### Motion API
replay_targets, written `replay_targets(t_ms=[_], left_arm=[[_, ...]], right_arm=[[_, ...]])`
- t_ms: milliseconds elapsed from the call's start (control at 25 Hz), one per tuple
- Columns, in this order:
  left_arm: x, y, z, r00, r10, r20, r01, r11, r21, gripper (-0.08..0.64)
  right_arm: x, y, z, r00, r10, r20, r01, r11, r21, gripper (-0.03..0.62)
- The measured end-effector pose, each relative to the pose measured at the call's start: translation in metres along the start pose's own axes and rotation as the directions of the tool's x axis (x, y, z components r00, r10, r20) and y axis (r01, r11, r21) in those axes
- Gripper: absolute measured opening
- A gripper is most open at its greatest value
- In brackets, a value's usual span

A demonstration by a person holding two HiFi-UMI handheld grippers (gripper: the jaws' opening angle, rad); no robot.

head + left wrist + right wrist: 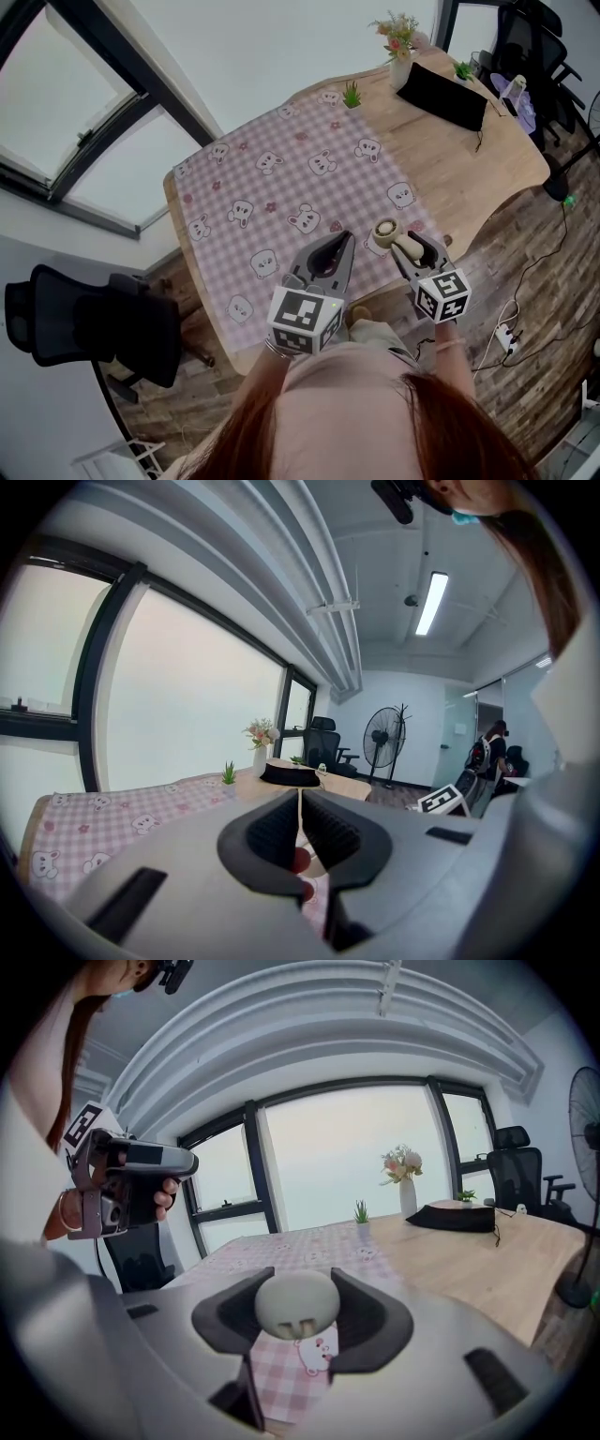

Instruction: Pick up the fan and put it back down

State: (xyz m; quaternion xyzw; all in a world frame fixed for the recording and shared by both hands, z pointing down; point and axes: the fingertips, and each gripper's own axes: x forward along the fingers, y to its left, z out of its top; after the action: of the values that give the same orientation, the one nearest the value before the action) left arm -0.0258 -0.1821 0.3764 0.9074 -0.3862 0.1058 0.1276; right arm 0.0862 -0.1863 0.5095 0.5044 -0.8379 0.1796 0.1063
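Note:
The fan (pixel 384 232) is a small beige hand fan with a round head. It lies between the jaws of my right gripper (pixel 405 249), which is shut on it near the front right of the pink checked tablecloth (pixel 281 178). In the right gripper view its rounded end (pixel 297 1303) fills the gap between both pads, with the cloth showing below it. My left gripper (pixel 341 242) hovers just to its left. Its jaws are shut with nothing in them (pixel 300 803). The right gripper view also shows the left gripper (pixel 122 1185), held in a hand.
A vase of flowers (pixel 401 47), a small green plant (pixel 352 94) and a black pouch (pixel 450 94) stand at the far end of the wooden table (pixel 469 169). A black office chair (pixel 94 323) is left of the table. A standing floor fan (pixel 382 735) is in the room behind.

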Motion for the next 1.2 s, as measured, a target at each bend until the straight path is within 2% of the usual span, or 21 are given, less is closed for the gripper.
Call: replay_targets(t_ms=[640, 1200], left_arm=[[-0.001, 0.02, -0.009, 0.999, 0.047, -0.024, -0.048, 0.999, -0.016, 0.015], [0.001, 0.024, -0.015, 0.998, 0.05, -0.047, -0.05, 0.999, -0.013, 0.015]], right_arm=[[0.041, -0.013, -0.044, 0.994, 0.006, -0.111, -0.005, 1.0, 0.005, 0.187], [0.053, -0.019, -0.065, 0.991, -0.005, -0.136, 0.007, 1.0, 0.01, 0.186]])
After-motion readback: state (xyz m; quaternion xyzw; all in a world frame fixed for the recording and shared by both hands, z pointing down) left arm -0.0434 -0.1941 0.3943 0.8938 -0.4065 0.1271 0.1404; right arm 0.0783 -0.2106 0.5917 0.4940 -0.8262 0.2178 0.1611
